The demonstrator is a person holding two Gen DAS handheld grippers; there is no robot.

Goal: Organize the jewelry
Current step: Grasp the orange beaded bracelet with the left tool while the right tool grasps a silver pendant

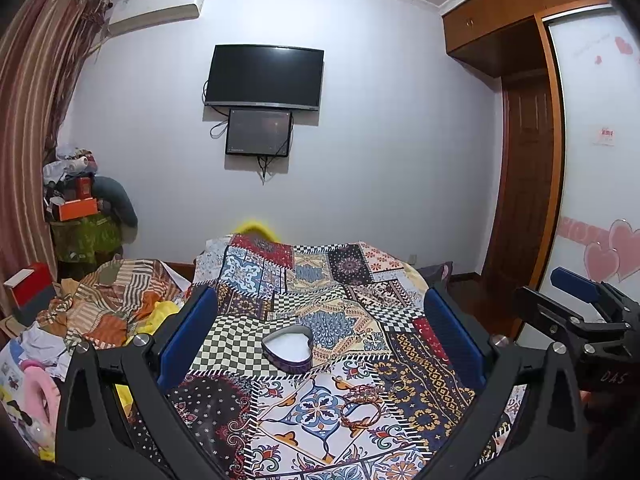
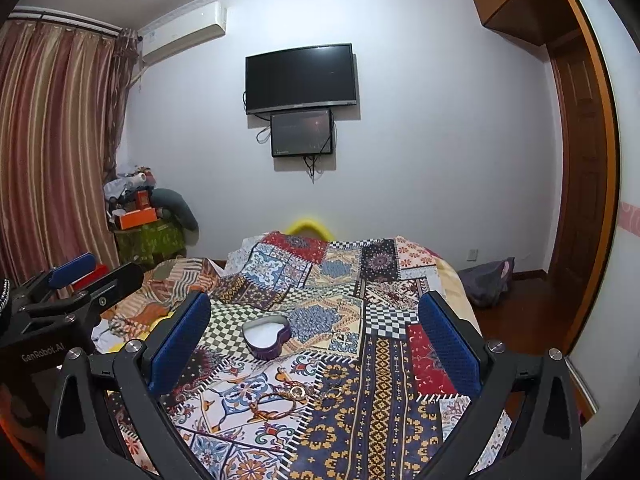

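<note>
My left gripper (image 1: 320, 336) and right gripper (image 2: 316, 336) both gape wide, holding nothing, above the patchwork bedspread (image 1: 360, 280). Bracelets (image 1: 362, 408) lie just before the heart-shaped box (image 1: 288, 350), lid off.

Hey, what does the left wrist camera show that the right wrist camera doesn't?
Only the left wrist view shows the pink heart stickers on the white wardrobe door and the right gripper, open, at its edge. Only the right wrist view shows the dark bag on the floor and the left gripper, open. Both show the open heart-shaped purple tin, empty, the orange braided bracelet and small rings lying on the patchwork bedspread, and the wall-mounted black television.
</note>
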